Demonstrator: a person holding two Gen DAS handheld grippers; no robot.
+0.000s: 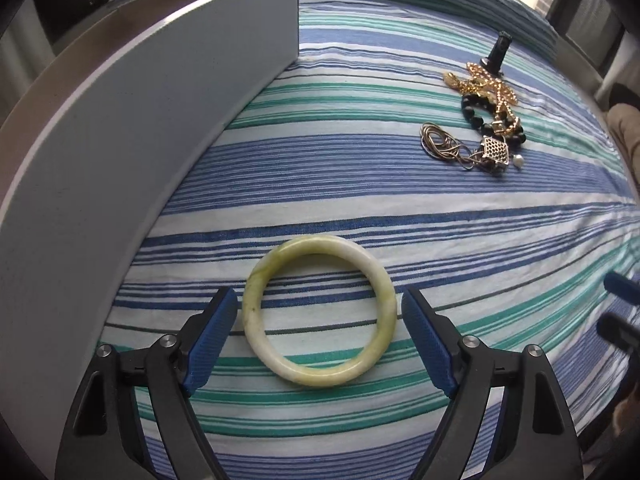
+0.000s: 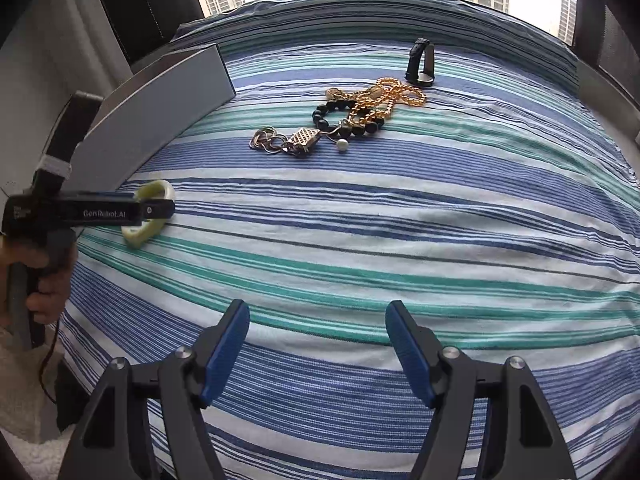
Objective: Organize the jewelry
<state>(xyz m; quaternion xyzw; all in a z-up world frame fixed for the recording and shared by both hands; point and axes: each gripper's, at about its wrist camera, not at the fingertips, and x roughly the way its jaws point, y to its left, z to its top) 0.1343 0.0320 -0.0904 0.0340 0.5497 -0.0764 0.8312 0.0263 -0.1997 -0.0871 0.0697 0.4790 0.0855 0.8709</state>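
A pale green jade bangle (image 1: 320, 312) lies flat on the striped cloth between the open jaws of my left gripper (image 1: 320, 312), whose blue pads (image 1: 218, 328) stand just outside its rim without touching. It also shows in the right wrist view (image 2: 154, 216), partly hidden by the left gripper's body. A heap of jewelry lies further off: a gold bead chain (image 2: 384, 100), a black bead bracelet (image 2: 344, 120), a silver chain with a lattice pendant (image 2: 302, 140) and a loose pearl (image 2: 341, 145). My right gripper (image 2: 318, 344) is open and empty over bare cloth.
A grey box (image 1: 120, 152) with a tall wall stands at the left, close to the bangle. A black watch (image 2: 420, 64) stands on edge behind the heap. The striped cloth (image 2: 400, 240) covers the whole surface. Windows and dark frames lie beyond its far edge.
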